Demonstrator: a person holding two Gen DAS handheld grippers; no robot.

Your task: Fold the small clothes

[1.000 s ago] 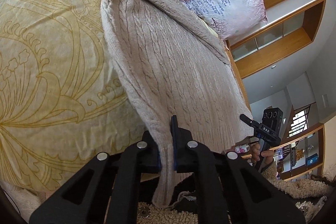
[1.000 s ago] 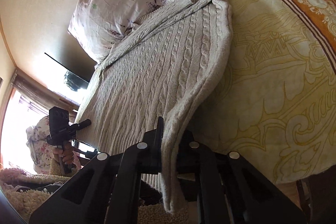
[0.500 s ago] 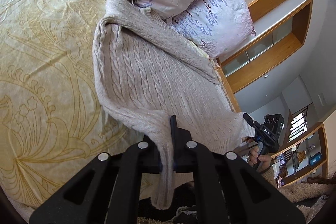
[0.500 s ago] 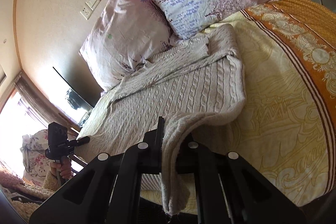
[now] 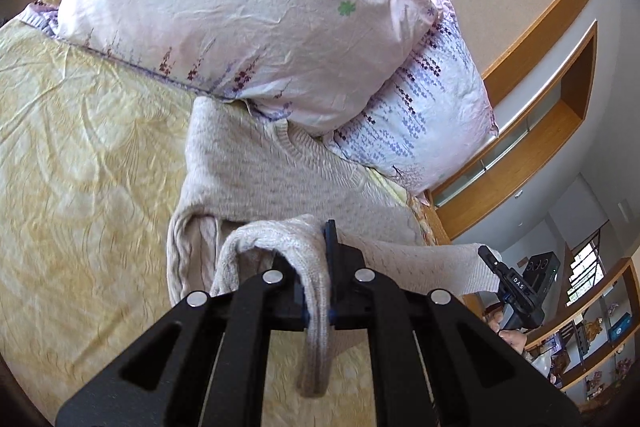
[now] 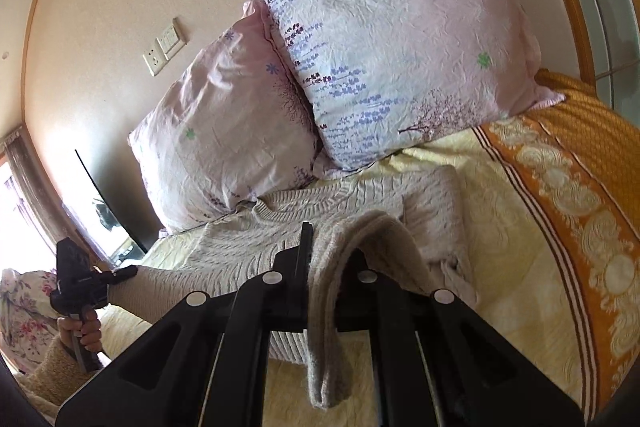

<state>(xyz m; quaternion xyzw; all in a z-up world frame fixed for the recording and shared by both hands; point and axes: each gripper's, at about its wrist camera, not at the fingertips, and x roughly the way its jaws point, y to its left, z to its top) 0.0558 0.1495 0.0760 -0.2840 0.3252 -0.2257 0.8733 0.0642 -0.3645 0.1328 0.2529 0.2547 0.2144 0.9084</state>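
L gripper (image 5: 318, 291) clamped on beige cable-knit sweater (image 5: 280, 183) hem; R gripper (image 6: 324, 291) likewise | over yellow patterned bedspread (image 5: 80, 167)

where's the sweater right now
The sweater lies on the yellow bedspread with its collar against the pillows. Its lower edge is lifted, pinched in the left gripper and the right gripper.

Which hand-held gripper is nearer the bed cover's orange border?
Right. The right hand-held gripper grips the sweater on the side of the orange border; the left hand-held gripper grips its opposite corner.
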